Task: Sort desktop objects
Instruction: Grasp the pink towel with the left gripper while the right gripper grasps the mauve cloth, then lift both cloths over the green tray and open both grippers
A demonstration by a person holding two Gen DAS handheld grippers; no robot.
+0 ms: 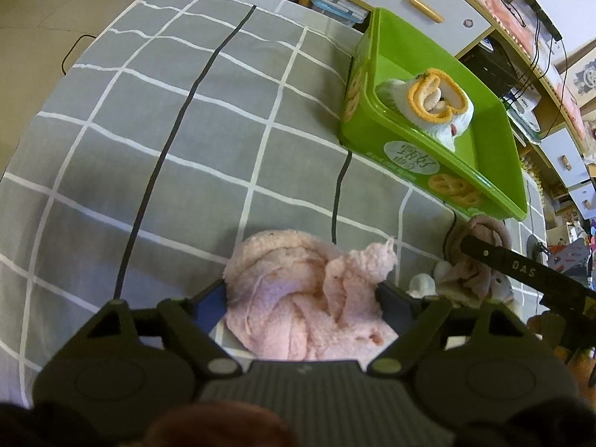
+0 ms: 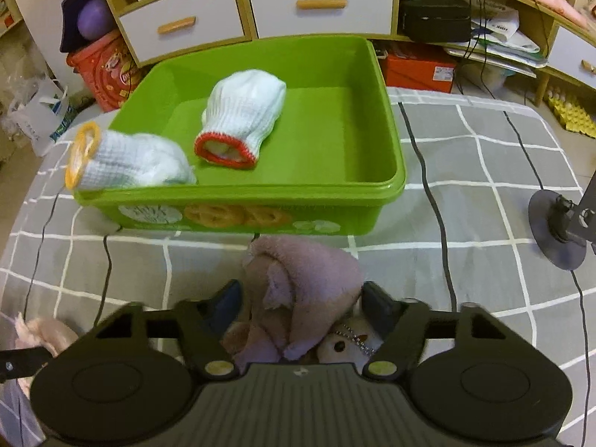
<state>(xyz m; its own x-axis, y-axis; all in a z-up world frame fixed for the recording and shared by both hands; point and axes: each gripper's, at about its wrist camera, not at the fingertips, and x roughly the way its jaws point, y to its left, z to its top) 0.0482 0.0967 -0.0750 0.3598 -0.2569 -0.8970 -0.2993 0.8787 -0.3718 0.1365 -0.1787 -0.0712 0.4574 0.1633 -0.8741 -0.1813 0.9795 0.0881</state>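
Observation:
A crumpled pink cloth lies on the grey checked tablecloth, and my left gripper is shut on it, a finger against each side. A mauve cloth is heaped over a small plush toy just in front of the green bin; my right gripper is shut on that cloth. Inside the bin lie a white glove with a red cuff and a white glove with a yellow cuff, its cuff hanging over the left rim. In the left wrist view the bin sits far right.
Black cables run across the tablecloth. A black disc stand base sits at the right edge. Beyond the table stand cabinets with white drawers, boxes and bags on the floor.

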